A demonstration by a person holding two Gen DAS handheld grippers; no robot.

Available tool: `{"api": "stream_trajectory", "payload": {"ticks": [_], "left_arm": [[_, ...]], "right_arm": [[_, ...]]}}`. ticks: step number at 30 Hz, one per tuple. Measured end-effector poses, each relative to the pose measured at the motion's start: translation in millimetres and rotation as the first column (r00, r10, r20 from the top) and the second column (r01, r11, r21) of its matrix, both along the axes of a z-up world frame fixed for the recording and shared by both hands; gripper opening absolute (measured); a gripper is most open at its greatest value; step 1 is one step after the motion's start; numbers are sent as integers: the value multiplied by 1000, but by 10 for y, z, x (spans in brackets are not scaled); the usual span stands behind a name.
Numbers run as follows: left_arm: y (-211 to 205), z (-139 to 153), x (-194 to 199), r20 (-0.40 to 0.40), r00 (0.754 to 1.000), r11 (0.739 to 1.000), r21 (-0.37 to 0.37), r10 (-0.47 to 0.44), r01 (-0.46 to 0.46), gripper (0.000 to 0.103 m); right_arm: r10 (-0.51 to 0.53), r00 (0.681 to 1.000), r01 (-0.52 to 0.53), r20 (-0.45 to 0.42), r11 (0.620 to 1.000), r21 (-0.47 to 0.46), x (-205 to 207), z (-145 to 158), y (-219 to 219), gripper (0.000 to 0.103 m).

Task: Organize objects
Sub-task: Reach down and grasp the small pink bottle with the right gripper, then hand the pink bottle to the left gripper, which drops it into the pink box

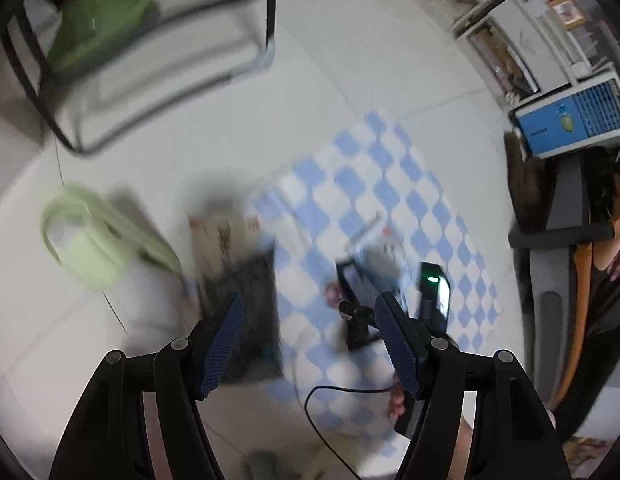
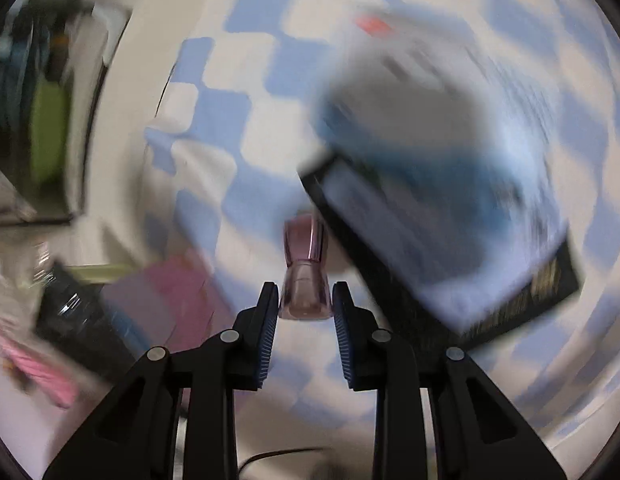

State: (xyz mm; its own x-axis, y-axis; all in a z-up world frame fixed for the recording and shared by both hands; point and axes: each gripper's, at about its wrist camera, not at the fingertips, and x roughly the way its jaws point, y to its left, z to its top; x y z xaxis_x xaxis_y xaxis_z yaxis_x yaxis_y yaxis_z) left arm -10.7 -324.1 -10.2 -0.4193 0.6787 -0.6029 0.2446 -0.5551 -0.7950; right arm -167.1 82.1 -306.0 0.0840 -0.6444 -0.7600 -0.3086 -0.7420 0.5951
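Observation:
My right gripper (image 2: 305, 300) is shut on a small pink bottle (image 2: 306, 276), held upright above a blue-and-white checkered cloth (image 2: 230, 112). A dark box with a blue-and-white picture (image 2: 438, 216) lies just right of the bottle, blurred. My left gripper (image 1: 310, 316) is open and empty, high above the floor. Below it in the left wrist view lie the checkered cloth (image 1: 390, 184), a dark flat item (image 1: 246, 292) and the right gripper's body (image 1: 430, 296) with a green light.
A pale green plastic stool (image 1: 94, 236) lies on the floor at left. A black-framed chair (image 1: 158, 60) stands beyond. Shelves and a blue-and-white cooler (image 1: 574, 120) are at right, with a person (image 1: 606, 280) beside. Pink items (image 2: 178, 292) lie left of the right gripper.

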Motion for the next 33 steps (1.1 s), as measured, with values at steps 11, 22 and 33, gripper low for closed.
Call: {"api": "stream_trajectory", "payload": {"ticks": [11, 22, 33], "left_arm": [[414, -369, -129, 82, 974, 977, 67, -209, 204, 67], [286, -440, -55, 58, 984, 985, 43, -168, 166, 67], [273, -485, -82, 62, 983, 985, 44, -171, 169, 67]], "right_arm": [[-295, 943, 330, 151, 880, -341, 869, 306, 317, 7], [-47, 999, 45, 14, 994, 104, 747, 385, 2, 95], [291, 953, -245, -82, 904, 351, 337, 129, -742, 96]]}}
